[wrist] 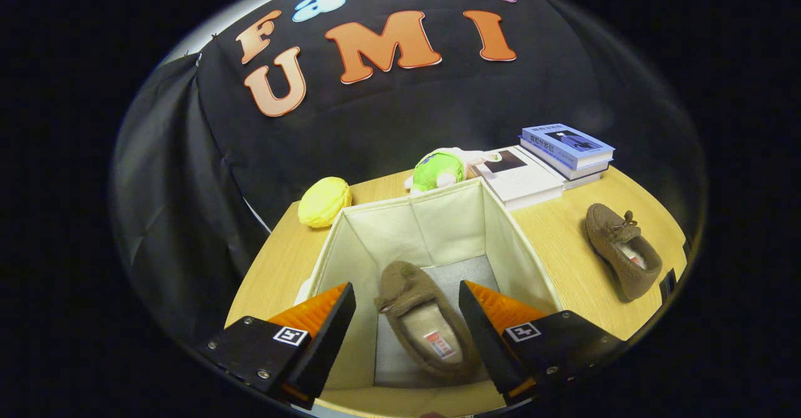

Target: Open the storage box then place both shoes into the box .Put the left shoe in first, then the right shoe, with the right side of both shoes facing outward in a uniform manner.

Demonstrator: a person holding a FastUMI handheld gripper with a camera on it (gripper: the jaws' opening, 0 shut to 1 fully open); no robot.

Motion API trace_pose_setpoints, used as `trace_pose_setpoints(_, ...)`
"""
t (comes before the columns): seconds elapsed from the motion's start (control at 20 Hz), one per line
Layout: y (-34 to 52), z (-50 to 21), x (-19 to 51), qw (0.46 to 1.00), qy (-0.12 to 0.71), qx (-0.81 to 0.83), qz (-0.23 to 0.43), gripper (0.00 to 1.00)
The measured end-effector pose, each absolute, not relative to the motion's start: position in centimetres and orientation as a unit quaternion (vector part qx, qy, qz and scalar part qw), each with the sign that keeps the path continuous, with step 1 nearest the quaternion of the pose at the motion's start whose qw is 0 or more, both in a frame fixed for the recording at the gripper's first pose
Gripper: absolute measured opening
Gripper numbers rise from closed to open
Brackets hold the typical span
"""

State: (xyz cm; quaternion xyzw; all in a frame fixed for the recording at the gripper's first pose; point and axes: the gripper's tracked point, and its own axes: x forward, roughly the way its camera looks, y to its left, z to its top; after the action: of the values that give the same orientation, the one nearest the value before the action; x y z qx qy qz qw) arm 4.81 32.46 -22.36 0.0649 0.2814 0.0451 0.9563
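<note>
The storage box (432, 218) is sitting open in the middle of the picture, on the wooden tabletop (563, 249). Its walls are pale cream cloth and its floor is grey.

One brown shoe (420, 318) is lying flat on the floor of the box, sole down. Its long side is running from the upper left to the lower right. The toe, with a small bow, is pointing toward the back wall of the box and a little to the left. The heel is nearer the bottom of the picture, and the soft pale inside with a small tag is showing.

The gripper (407, 327) is hanging over the box at the bottom of the picture and looking down into it. Its two fingers are spread wide apart, one on each side of the shoe. They are holding nothing.

The other brown shoe (622, 250) is lying on the tabletop at the right, well apart from the box. Its toe is pointing to the upper left and its opening is facing up.

Behind the box, a yellow soft toy (323, 201) is sitting at the left and a green soft toy (441, 169) in the middle. A stack of books (551, 161) is lying at the upper right.
</note>
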Motion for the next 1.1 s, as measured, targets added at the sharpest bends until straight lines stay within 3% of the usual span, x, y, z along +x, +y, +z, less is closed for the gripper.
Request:
trace_pose_setpoints(0.25, 29.3, -19.3, 4.3, 0.965, 0.248, 0.067, 0.055, 0.98)
trace_pose_setpoints(0.6, 17.7, -16.6, 4.0, 0.976, 0.207, 0.060, -0.007, 0.99)
trace_pose_setpoints(1.1, 3.0, -19.7, 4.5, 0.970, 0.223, 0.052, -0.079, 0.99)
